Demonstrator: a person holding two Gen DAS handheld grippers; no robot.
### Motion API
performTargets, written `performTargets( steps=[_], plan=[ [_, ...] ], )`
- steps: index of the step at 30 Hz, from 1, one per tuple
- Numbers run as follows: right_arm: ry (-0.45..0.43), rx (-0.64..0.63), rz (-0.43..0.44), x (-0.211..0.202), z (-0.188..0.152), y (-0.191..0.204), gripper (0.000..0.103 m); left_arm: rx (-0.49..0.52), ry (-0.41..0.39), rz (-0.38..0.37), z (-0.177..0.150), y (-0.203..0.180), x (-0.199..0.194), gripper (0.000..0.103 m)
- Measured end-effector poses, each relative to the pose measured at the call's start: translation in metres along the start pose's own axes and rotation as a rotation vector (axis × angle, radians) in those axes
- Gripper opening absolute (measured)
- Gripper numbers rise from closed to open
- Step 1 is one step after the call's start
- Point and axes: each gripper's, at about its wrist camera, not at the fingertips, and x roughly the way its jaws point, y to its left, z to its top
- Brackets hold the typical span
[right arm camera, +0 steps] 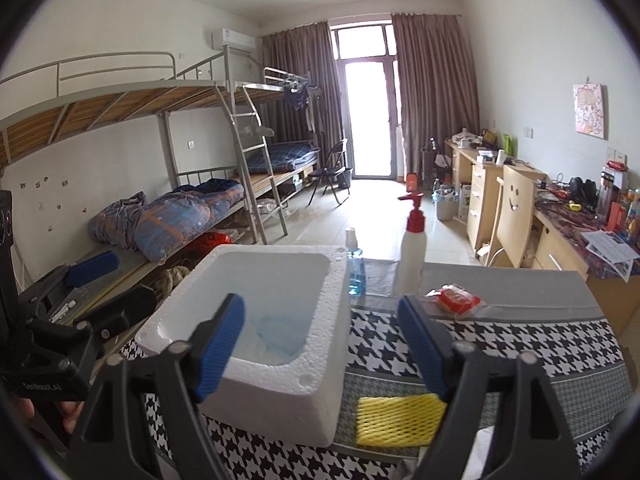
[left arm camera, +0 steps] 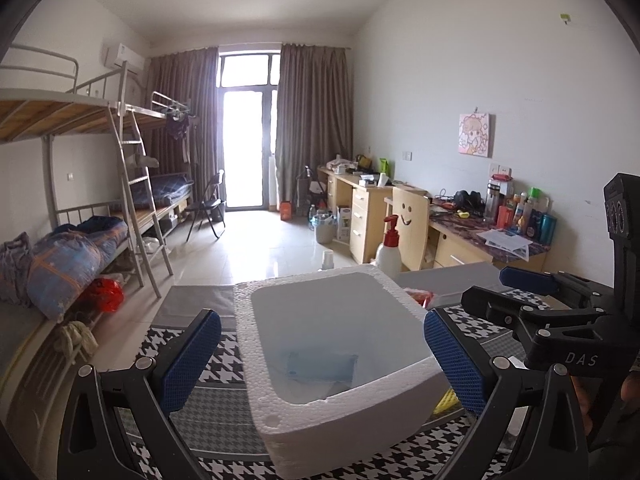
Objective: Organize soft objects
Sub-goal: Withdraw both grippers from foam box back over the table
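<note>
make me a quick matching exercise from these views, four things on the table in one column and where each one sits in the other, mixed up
Things:
1. yellow foam net
2. red packet
3. blue pouch
4. pump bottle

Places:
A. inside the foam box
B. standing at the table's far edge, beside the blue spray bottle
C. flat on the cloth just right of the box, near edge
D. on the grey strip, right of the pump bottle

Pairs: 1-C, 2-D, 3-A, 4-B
</note>
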Motion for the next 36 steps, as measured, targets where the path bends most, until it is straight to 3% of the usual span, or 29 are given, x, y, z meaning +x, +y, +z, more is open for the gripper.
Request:
performTargets(
  steps=[7, 13, 36],
  plan=[
    [-0.002, 0.016, -0.033, -0.008, -0.005, -0.009, 0.086, 0.014, 0.003, -0.037, 0.002, -0.008, 0.001, 0.102],
    [-0.024, 0.037, -0.061, -0.018, -0.009, -0.016, 0.093, 0.019, 0.009, -0.054, 0.001, -0.012, 0.0, 0.102],
    [-0.062, 0.099, -0.165, -0.055, -0.026, -0.051, 0.093, 0.063, -0.005, -0.161, 0.006, -0.047, 0.003, 0.102]
  ],
)
